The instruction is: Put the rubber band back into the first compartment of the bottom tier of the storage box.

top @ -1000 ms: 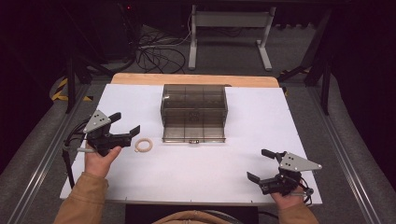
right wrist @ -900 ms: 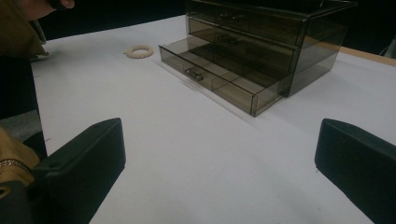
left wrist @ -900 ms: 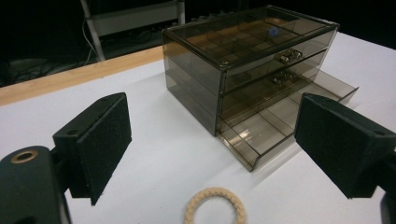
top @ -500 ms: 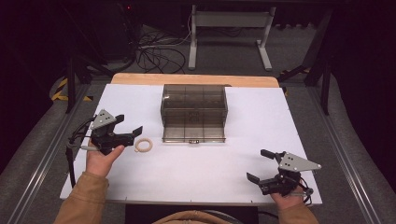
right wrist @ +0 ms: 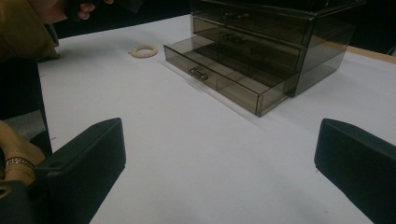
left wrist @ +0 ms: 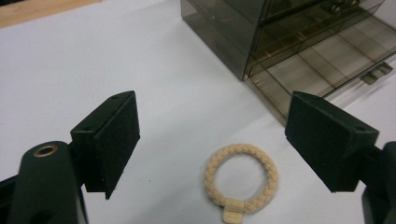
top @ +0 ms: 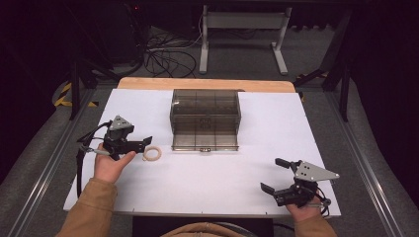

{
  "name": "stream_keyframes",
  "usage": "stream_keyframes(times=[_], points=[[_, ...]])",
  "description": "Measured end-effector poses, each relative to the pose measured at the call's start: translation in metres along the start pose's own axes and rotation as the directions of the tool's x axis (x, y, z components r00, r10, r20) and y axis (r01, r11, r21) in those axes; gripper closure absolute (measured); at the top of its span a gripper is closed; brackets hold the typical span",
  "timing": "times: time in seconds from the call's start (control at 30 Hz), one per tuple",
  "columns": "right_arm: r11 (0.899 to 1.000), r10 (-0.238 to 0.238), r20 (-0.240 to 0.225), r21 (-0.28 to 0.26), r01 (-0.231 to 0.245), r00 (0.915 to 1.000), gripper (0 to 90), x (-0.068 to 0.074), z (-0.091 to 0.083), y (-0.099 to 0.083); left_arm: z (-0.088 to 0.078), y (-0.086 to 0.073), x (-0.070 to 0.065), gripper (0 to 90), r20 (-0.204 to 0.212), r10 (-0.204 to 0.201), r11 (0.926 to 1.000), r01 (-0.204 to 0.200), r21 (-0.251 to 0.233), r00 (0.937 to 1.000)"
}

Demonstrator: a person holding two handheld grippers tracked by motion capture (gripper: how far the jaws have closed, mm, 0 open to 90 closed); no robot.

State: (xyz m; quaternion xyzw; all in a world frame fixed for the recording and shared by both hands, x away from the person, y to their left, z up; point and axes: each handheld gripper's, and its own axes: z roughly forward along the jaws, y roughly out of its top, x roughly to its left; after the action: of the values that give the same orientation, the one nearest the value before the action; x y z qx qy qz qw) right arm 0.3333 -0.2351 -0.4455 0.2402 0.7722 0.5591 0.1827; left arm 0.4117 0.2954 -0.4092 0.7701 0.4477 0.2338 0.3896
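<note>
On the white table (top: 207,173) in the high view, the beige braided ring (top: 151,154) lies flat just left of the smoky drawer box (top: 205,118), whose bottom drawer is pulled out, with the left gripper (top: 144,143) right beside it and the right gripper (top: 274,175) well apart near the front right corner, released and holding nothing. Seen from the left gripper view, the ring (left wrist: 241,178) rests between and just beyond the two jaws, which have just been closing but touch nothing, its small tab (left wrist: 232,213) pointing toward the camera. From the right gripper view, the ring (right wrist: 143,51) lies far off beside the open drawer (right wrist: 219,79), being round with no long axis.
</note>
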Motion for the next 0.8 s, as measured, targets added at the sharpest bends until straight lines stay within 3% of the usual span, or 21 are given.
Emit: stream_keyframes(times=[0.2, 0.4, 0.5, 0.8], points=[[1.0, 0.007, -0.001, 0.001, -0.007, 1.0, 2.3, 0.0, 0.0, 0.0, 0.01, -0.001, 0.006, 21.9, 0.026, -0.033, 0.9975, 0.031, 0.064, 0.9991], [1.0, 0.002, 0.0, 0.003, -0.002, 1.0, 2.3, 0.0, 0.0, 0.0, 0.014, -0.001, 0.009, 27.6, 0.055, -0.081, 0.9894, 0.073, 0.125, 0.9952], [1.0, 0.002, 0.002, 0.002, -0.002, 1.0, 2.3, 0.0, 0.0, 0.0, 0.017, -0.001, 0.009, 30.8, 0.045, -0.08, 0.9858, 0.073, 0.152, 0.9957], [1.0, 0.005, -0.001, 0.001, -0.005, 1.0, 2.3, 0.0, 0.0, 0.0, 0.024, -0.003, 0.005, 33.1, 0.009, -0.013, 0.9764, 0.011, 0.216, 0.9999]])
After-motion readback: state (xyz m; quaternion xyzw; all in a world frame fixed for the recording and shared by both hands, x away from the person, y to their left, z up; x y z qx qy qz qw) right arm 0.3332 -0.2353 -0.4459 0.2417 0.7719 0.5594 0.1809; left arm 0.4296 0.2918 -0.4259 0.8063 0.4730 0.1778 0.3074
